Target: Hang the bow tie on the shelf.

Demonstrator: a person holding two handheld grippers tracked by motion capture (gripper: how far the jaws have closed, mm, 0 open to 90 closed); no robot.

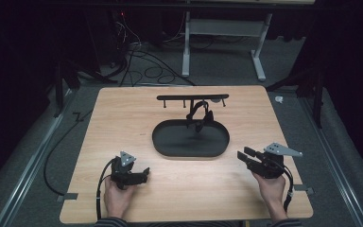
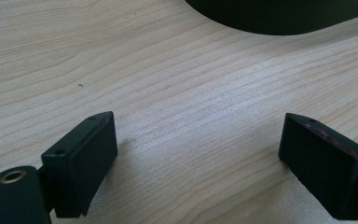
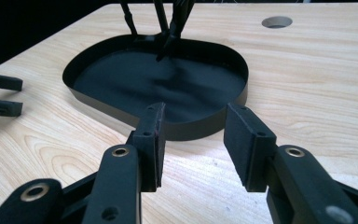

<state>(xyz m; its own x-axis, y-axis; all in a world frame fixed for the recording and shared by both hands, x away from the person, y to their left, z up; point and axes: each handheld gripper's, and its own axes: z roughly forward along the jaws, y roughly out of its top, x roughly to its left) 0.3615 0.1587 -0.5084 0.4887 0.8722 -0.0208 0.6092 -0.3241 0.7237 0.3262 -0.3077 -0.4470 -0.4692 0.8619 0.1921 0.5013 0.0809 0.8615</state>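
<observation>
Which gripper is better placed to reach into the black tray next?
Right, probably. The right gripper points at the black tray, jaws open and empty; the left gripper faces bare table, tray at the view's edge.

table [image 1: 123, 113]: light wood, under all | hole [image 3: 277, 21]: round, in table top, beyond tray's far side | desk frame [image 1: 186, 42]: white legs, on floor beyond table's far edge | cables [image 1: 142, 66]: black, looped on floor, behind table
</observation>
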